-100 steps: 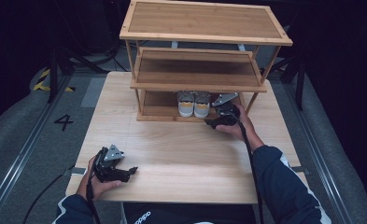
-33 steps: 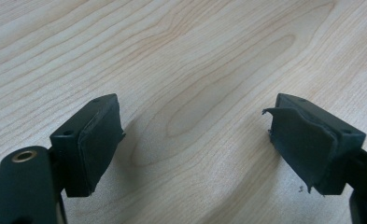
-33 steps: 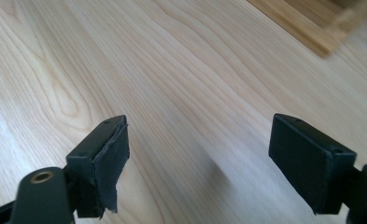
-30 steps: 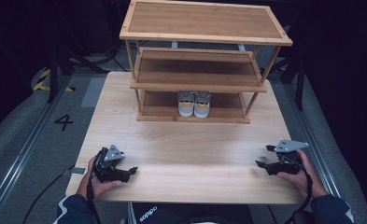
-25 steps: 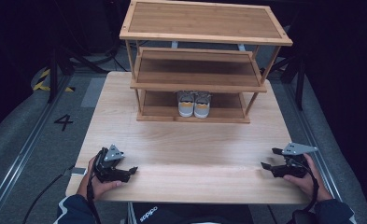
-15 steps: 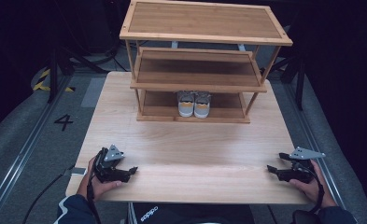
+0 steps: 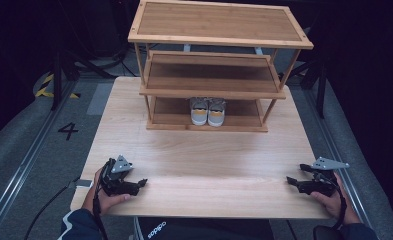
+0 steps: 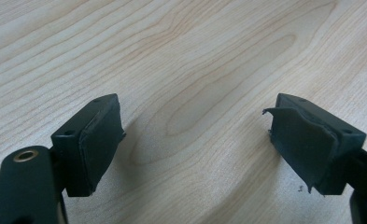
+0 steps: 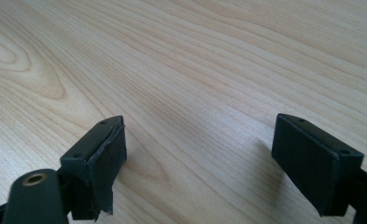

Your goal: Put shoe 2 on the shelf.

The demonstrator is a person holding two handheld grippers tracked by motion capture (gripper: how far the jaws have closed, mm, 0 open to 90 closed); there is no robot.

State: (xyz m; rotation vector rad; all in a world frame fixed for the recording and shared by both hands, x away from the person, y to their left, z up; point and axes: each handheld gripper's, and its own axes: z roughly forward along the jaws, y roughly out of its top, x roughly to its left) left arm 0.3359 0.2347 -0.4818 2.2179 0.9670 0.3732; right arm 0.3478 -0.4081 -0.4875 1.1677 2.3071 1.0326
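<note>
Change since earlier frames: right gripper [image 7: 295, 181] had withdrawn from the shoes [image 7: 207, 111] at the rack's bottom shelf to the near right corner of the table [image 7: 204, 155]; left gripper [image 7: 140, 183] had stayed at the near left corner.
Left gripper: held in the person's left hand [image 7: 104, 192], low over the tabletop, jaws pointing toward the table's middle.
Left gripper jaws: spread wide apart in the left gripper view, nothing between them, bare wood grain beneath; the rubber pad [image 8: 302, 144] on one jaw was torn and curling at its upper edge.
Right gripper: held in the person's right hand [image 7: 331, 200], at the table's right edge, jaws pointing toward the table's middle.
Right gripper jaws: spread wide apart in the right gripper view, nothing between them; the pad [image 9: 105, 163] on the left-hand jaw was frayed at its lower edge.
Shoes: one grey pair with pale soles, side by side and touching, on the bottom shelf of the rack [image 7: 219, 25], near its middle.
Rack: three-tier wooden unit at the far side of the table; upper two shelves bare.
Floor marking: numeral 4 [image 7: 68, 131] left of the table.
</note>
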